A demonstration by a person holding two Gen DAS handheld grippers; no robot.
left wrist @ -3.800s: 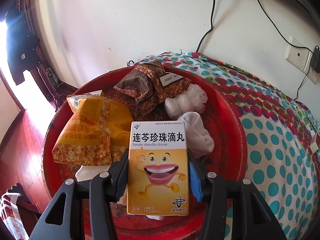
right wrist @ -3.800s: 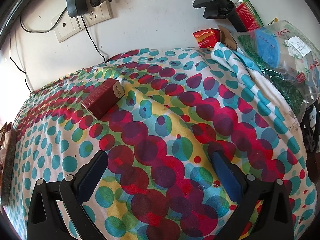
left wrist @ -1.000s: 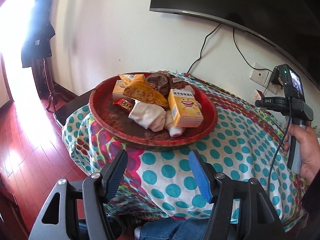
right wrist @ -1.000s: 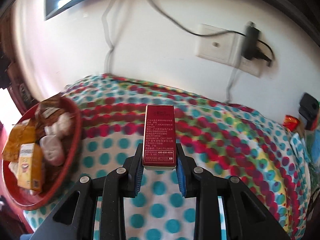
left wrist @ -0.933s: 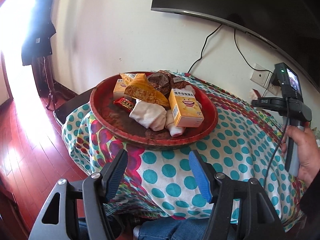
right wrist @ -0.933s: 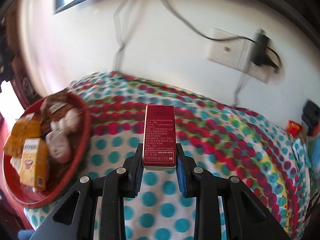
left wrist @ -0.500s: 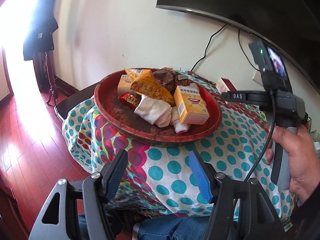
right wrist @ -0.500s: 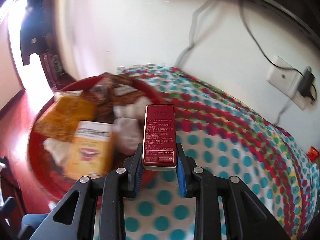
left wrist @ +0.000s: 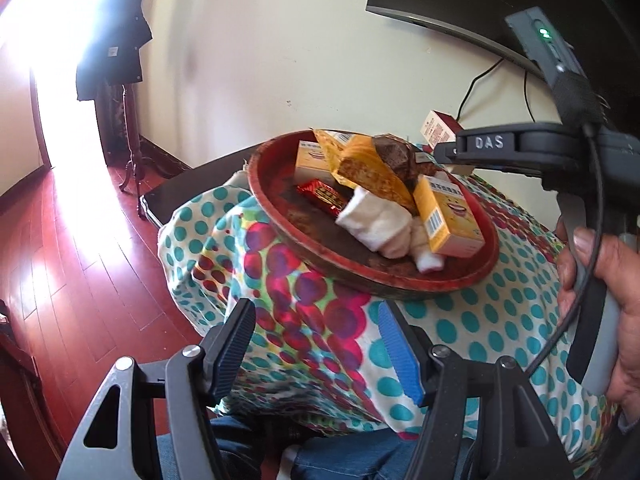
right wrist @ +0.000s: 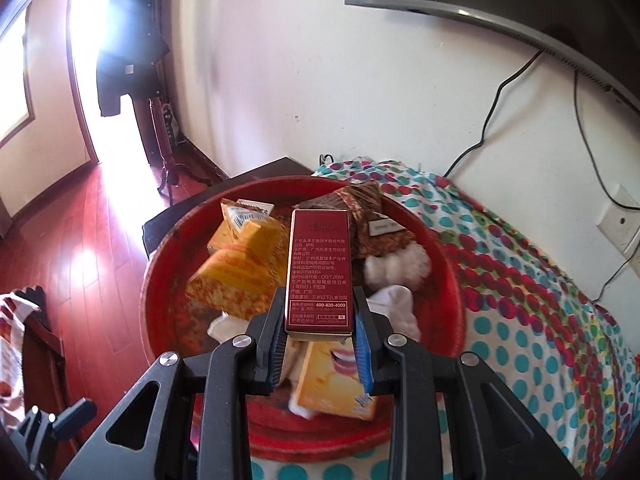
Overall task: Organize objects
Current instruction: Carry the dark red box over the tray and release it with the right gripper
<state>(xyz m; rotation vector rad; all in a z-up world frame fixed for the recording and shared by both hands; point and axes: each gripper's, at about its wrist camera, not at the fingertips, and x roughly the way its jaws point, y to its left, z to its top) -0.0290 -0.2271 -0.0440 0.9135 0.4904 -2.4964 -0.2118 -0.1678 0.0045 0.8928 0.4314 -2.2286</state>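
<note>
Above the red tray (right wrist: 160, 280), the dark red box (right wrist: 319, 272) stands upright in the right gripper (right wrist: 320, 340), whose jaws are clamped on its lower narrow sides. It looks like a light, stiff carton, best held by those flat sides; squeezed hard it would likely dent. Below lie a yellow box (right wrist: 332, 384), orange packets (right wrist: 236, 276) and white cloths (right wrist: 394, 304). The left gripper (left wrist: 316, 348) hangs empty near the tray, jaws apart.
</note>
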